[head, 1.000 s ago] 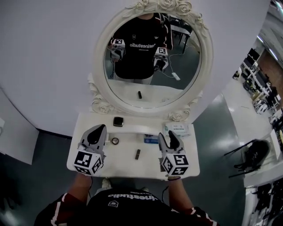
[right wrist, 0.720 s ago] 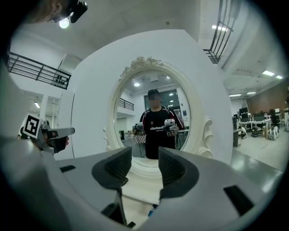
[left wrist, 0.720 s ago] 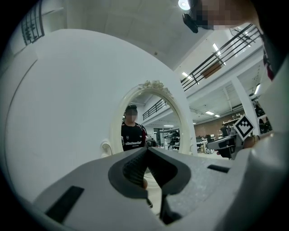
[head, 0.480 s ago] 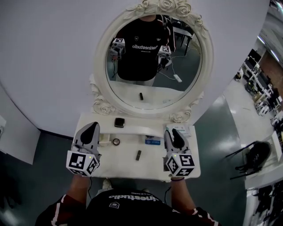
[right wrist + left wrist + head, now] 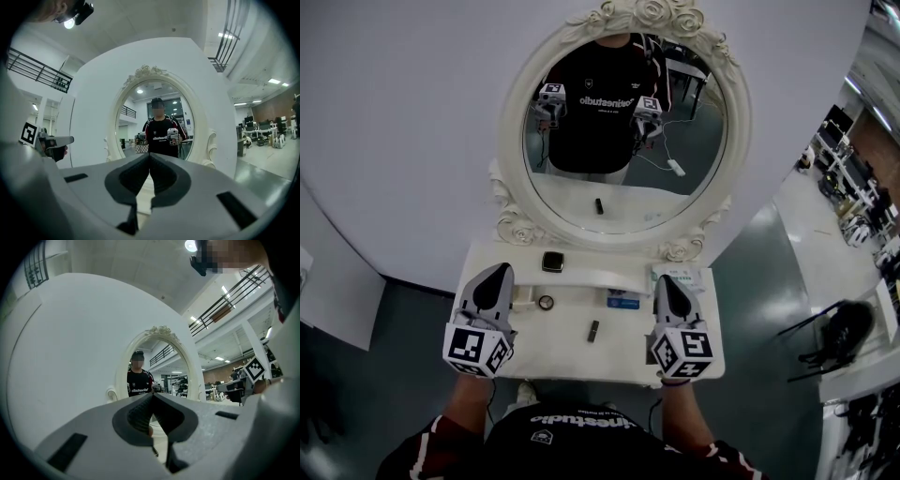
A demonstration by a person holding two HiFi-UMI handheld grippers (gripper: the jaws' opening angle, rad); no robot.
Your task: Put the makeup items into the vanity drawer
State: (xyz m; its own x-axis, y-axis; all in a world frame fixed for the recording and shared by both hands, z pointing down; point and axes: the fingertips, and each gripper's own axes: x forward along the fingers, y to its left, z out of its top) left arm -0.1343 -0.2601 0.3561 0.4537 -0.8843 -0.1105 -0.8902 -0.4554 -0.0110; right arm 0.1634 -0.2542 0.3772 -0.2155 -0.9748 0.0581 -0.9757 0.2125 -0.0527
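Left gripper (image 5: 500, 273) (image 5: 152, 395) is pinched shut, tips together, nothing in them. Right gripper (image 5: 665, 283) (image 5: 149, 155) has just been closing and is now tip to tip, also on nothing. Both hang level over the vanity top (image 5: 558, 352), lower left and lower right of the head view, and touch no item.

The makeup is all out on the top:
- dark tube (image 5: 592, 329) at centre, between the two grippers
- ring-shaped item (image 5: 545, 302) just beside the left gripper
- black square compact (image 5: 550, 260) further up, near the mirror (image 5: 513, 122) base
- blue-labelled box (image 5: 622, 298) just left of the right gripper
- packet (image 5: 679, 274) partly under the right gripper's nose

No view shows the drawer - my guess is it sits below the front edge, hidden by your torso.

Nothing is in yet, so open the drawer first. Spread one gripper before you go down; shut tips will only push things around. Pull the drawer straight out and leave the other gripper free for picking. Start with the tube - take it across its short side, low, so it doesn't roll. The ring-shaped item looks flat and may slip, so pinch it at the rim.
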